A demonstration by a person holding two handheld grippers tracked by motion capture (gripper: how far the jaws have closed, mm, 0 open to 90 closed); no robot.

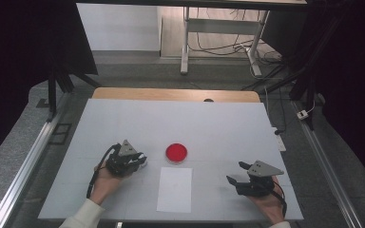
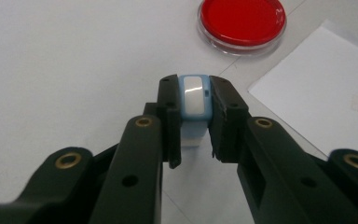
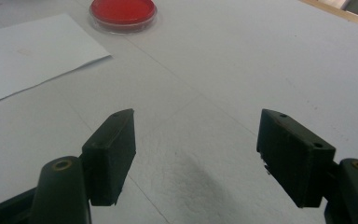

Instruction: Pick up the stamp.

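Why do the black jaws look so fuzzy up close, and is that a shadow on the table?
Left gripper view: near arms blurred, the blue and white block sharper. Right gripper view: soft shadow on the table between open jaws. High view: room edges dark.

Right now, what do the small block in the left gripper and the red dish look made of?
Small block: probably plastic, pale blue body with a glossy white face catching light. Red dish: clear plastic or glass, its transparent rim glinting around an even red fill.

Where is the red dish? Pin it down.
High view: the red dish sits mid-table, just beyond the white paper, right of the left gripper.
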